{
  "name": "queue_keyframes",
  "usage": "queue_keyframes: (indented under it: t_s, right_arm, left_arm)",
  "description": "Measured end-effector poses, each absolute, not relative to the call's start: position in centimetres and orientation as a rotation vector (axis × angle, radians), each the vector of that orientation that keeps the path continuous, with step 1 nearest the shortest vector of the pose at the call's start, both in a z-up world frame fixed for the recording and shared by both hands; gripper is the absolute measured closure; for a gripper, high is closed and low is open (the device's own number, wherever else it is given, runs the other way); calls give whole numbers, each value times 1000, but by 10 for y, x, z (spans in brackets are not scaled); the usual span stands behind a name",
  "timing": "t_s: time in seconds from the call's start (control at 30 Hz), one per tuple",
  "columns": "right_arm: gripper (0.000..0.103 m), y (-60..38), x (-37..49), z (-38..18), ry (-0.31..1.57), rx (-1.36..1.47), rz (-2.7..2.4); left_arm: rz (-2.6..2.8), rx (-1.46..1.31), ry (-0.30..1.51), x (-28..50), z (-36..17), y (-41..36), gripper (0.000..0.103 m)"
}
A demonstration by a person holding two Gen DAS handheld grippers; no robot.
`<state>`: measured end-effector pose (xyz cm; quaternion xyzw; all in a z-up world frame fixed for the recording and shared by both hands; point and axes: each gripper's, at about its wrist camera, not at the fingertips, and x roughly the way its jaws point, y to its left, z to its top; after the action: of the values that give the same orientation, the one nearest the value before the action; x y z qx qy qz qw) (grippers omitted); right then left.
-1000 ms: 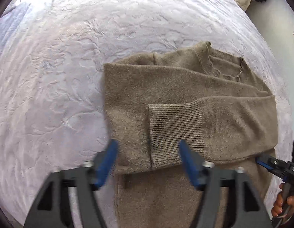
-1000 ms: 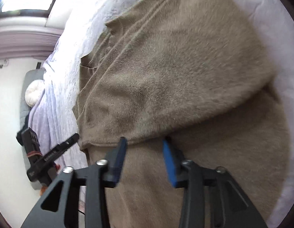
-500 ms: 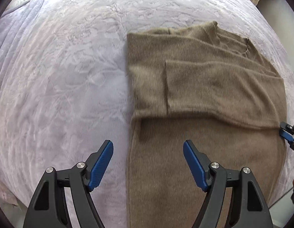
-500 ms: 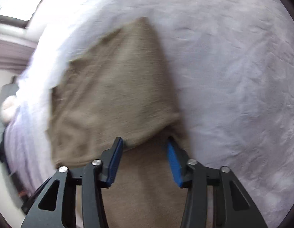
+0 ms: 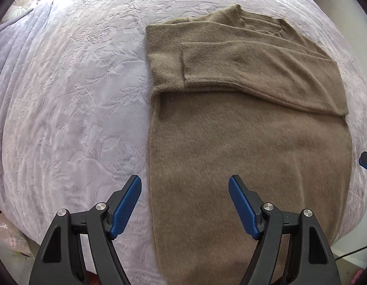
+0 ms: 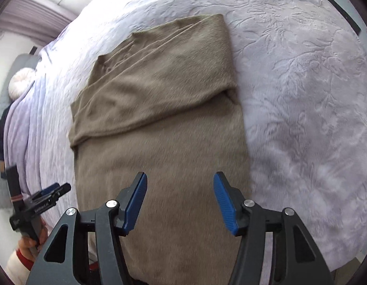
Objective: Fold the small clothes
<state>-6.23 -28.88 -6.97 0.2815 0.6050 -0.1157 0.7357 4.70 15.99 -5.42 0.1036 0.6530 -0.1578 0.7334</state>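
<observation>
Left wrist view: the brown sweater [image 5: 250,128] lies on the lilac bedspread [image 5: 71,99], sleeves folded across, collar toward one o'clock. The left gripper [image 5: 185,204] hangs wide and empty; the right gripper [image 6: 180,201] is opening, holding nothing. Grabbing the hem unevenly could drag those folded sleeves loose.

I see the taupe knit sweater [image 5: 250,142] flat on the bed, sleeves folded across its chest, collar toward 12 o'clock, hem toward 6.
</observation>
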Motion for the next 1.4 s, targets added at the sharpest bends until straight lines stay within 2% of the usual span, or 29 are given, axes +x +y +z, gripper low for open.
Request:
queue_keyframes:
  t_s: [0.13,0.27,1.07,1.4]
  right_arm:
    - [41,-268,-81,-59,1350,600,-221]
    - [34,-249,-97,-54,1373,580,-202]
    - [34,-216,-145,-78,1505,569,-226]
    - [34,-217,-154,-89,1527,597,-230]
  left_arm:
    - [-373,243,1426,27,-42,167,26]
    - [-382,244,1445,27,-39,150,26]
    - [-367,288,1550,-31,-65,171,26]
    - [-401,197,1637,-45,-95,191,26]
